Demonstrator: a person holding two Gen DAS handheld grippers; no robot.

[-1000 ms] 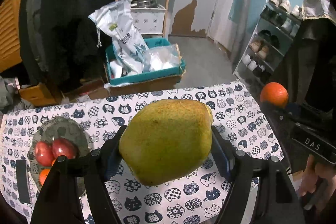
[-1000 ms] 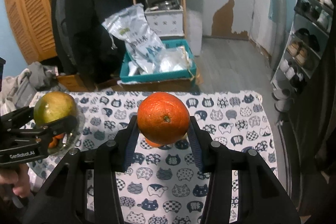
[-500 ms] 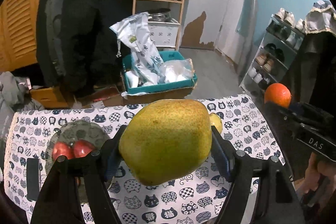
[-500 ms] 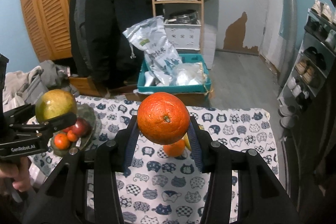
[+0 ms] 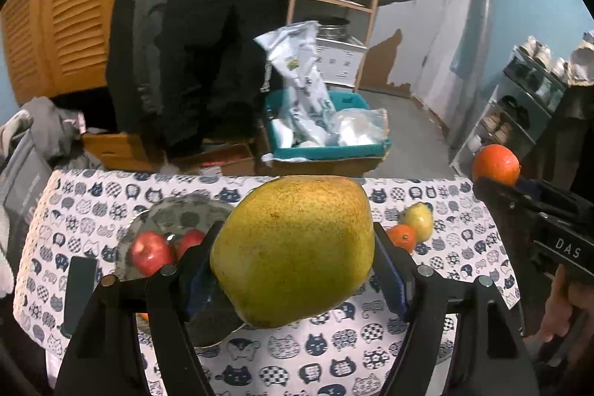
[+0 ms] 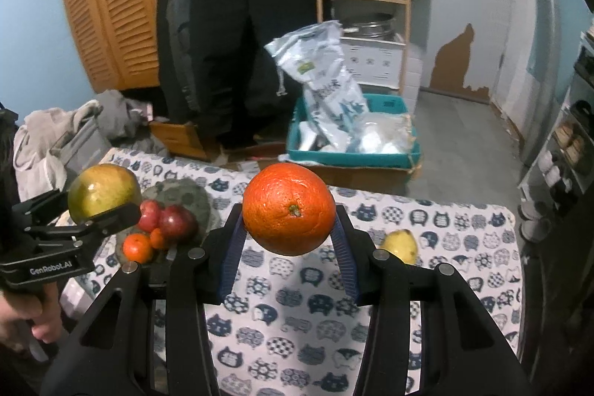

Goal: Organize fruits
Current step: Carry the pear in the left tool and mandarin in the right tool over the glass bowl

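While up in the air over the desk (image 6: 438,221): big green pear (image 5: 293,249) pinched in left claw (image 5: 293,270), orange (image 6: 289,213) pinched in right claw (image 6: 287,247). Down on the cat cloth: plate (image 6: 185,197) with red apples (image 6: 169,219) and small oranges (image 6: 137,247). Near the right claw, a yellow pear (image 6: 401,244).
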